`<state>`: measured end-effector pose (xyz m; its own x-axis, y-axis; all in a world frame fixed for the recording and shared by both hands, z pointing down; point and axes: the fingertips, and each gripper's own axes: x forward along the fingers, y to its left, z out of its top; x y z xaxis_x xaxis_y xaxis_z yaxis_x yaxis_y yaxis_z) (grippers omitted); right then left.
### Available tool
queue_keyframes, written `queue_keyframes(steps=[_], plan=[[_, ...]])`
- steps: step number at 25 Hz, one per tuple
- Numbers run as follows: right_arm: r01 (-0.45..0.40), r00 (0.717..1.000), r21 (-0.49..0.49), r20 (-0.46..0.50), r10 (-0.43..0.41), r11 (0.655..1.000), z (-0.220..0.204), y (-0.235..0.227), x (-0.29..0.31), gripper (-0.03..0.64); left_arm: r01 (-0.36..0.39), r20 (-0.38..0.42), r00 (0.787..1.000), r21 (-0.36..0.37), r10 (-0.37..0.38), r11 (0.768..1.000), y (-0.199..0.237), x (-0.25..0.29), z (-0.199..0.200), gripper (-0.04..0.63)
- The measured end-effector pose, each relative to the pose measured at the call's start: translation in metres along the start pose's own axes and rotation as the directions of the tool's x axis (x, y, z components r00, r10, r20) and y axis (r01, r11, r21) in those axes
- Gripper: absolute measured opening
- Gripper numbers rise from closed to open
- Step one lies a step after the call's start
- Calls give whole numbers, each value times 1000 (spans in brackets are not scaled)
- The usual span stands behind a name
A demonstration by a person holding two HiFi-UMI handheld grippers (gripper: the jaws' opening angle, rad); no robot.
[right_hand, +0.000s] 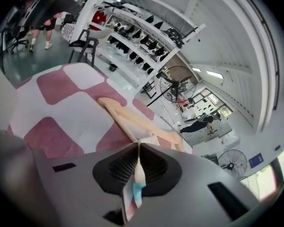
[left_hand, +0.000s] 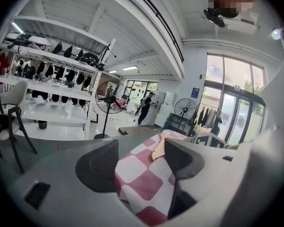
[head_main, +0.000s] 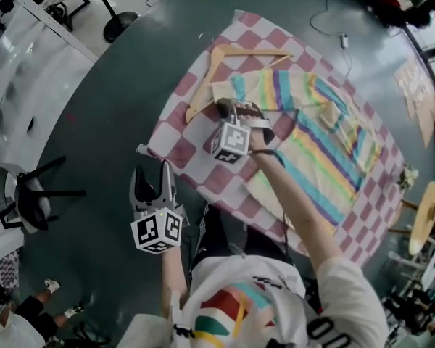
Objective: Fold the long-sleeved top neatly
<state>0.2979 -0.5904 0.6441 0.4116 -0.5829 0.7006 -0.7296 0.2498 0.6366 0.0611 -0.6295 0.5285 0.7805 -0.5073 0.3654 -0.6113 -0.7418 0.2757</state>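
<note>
Right gripper (right_hand: 138,162) is clenched on the top (head_main: 326,136): in its own view my two pads meet on a thin fold of striped fabric, white, pink and blue. In the head view it sits at mid-frame, on the top's upper-left edge, just below the hanger (head_main: 239,53), which lies flat on the checked cloth (head_main: 196,85). The top is spread on that cloth, running from the centre toward the right of the frame, with yellow, blue, purple and green stripes. The cloth covers part of the round dark bench (head_main: 116,100). My left gripper (head_main: 152,174) is released, jaws apart, at the lower left of the frame by the cloth's near corner. Its own view shows pink and white checks between the jaws, but the pads do not press on them. The tips may be touching that corner, though I cannot be sure.
</note>
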Motion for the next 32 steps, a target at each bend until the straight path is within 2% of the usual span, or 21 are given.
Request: queue_keyframes(steps=[3, 6, 8, 10, 12, 14, 18, 22, 27, 29, 30, 32], plan=[[60, 997, 106, 36, -64, 993, 7, -33, -14, 18, 33, 8, 999, 18, -33, 999, -13, 8, 9, 285], [130, 987, 219, 61, -146, 967, 4, -74, -33, 18, 69, 7, 998, 34, -70, 997, -32, 16, 14, 285], [181, 975, 327, 62, -212, 928, -10, -108, -49, 18, 98, 7, 995, 44, -99, 994, -51, 19, 16, 285], [240, 956, 455, 42, -289, 858, -34, -149, -70, 17, 139, 5, 990, 62, -139, 988, -74, 24, 19, 285], [299, 930, 574, 5, -368, 762, -67, -190, -94, 17, 184, -3, 983, 78, -184, 980, -99, 31, 19, 285], [344, 901, 677, -42, -432, 651, -107, -224, -121, 17, 230, -16, 973, 88, -229, 969, -128, 36, 15, 285], [417, 849, 815, -192, -493, 402, -214, -261, -179, 17, 335, -41, 942, 111, -333, 936, -192, 41, 7, 285], [510, 777, 847, -380, -502, 148, -334, -258, -239, 17, 412, -82, 911, 143, -404, 900, -247, 52, -4, 285], [581, 698, 808, -557, -450, -100, -475, -209, -299, 17, 491, -131, 871, 180, -474, 852, -308, 59, -19, 285], [578, 688, 792, -601, -407, -194, -518, -179, -311, 17, 507, -150, 862, 198, -485, 839, -325, 63, -26, 285], [567, 695, 788, -615, -373, -242, -533, -161, -315, 18, 514, -161, 857, 201, -489, 834, -332, 65, -30, 285], [522, 730, 778, -620, -287, -351, -557, -118, -310, 18, 526, -181, 850, 208, -496, 825, -343, 66, -37, 285]])
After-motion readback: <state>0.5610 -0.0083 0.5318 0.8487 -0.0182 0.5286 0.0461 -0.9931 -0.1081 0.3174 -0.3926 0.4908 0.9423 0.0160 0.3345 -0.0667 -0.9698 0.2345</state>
